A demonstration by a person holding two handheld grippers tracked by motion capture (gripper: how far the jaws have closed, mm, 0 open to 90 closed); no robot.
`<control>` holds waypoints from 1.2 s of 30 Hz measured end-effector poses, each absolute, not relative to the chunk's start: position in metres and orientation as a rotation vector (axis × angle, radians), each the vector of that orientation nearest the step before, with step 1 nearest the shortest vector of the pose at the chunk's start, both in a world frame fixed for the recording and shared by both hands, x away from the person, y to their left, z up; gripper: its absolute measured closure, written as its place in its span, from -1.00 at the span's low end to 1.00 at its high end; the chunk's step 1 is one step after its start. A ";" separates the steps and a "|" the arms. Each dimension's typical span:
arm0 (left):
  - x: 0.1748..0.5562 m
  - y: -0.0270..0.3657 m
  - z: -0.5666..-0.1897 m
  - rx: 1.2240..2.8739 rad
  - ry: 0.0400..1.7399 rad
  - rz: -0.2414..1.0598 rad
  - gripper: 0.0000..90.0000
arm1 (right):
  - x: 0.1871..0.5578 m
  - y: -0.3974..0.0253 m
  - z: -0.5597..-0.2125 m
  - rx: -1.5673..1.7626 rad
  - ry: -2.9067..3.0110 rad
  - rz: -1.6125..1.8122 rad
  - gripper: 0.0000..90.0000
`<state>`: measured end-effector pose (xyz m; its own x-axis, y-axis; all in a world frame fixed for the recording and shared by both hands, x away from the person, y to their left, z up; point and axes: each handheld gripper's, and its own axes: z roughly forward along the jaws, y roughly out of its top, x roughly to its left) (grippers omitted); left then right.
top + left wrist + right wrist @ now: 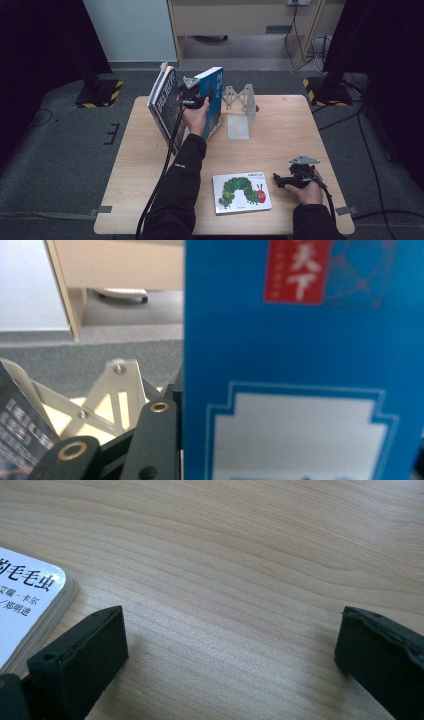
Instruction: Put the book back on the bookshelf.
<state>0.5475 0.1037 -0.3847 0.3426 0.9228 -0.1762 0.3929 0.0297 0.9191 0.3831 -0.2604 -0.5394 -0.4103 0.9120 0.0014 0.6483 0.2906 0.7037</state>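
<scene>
Blue book [215, 100]: glossy cover, red label, white panel, standing tilted at the tabletop's [280, 135] back beside leaning books [162, 100] | left claw [192, 100]: pinching blue book | right claw [230, 645]: spread wide, near caterpillar book [241, 192] lying flat

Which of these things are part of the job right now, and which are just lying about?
In the job:
blue book, gripped by the left tool
leaning books
metal bookend
caterpillar book, near the open right tool

Lying about:
floor cables
</scene>
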 end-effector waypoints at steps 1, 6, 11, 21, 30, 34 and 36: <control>0.547 0.103 -0.386 1.559 1.219 0.640 0.33 | 0.383 -0.260 -0.539 1.400 2.163 0.891 -0.99; 0.541 0.098 -0.388 1.576 1.193 0.656 0.32 | 0.383 -0.260 -0.539 1.400 2.163 0.891 -0.99; 0.530 0.097 -0.388 1.613 1.185 0.677 0.31 | 0.383 -0.260 -0.539 1.398 2.166 0.890 -0.99; 0.503 0.103 -0.391 1.667 1.161 0.678 0.30 | 0.383 -0.260 -0.539 1.396 2.167 0.891 -0.99; 0.478 0.103 -0.401 1.688 1.128 0.679 0.30 | 0.383 -0.260 -0.539 1.398 2.166 0.892 -0.99; 0.474 0.103 -0.407 1.655 1.142 0.653 0.30 | 0.383 -0.260 -0.539 1.399 2.164 0.892 -0.99; 0.472 0.100 -0.407 1.654 1.139 0.669 0.30 | 0.383 -0.260 -0.539 1.401 2.165 0.892 -0.99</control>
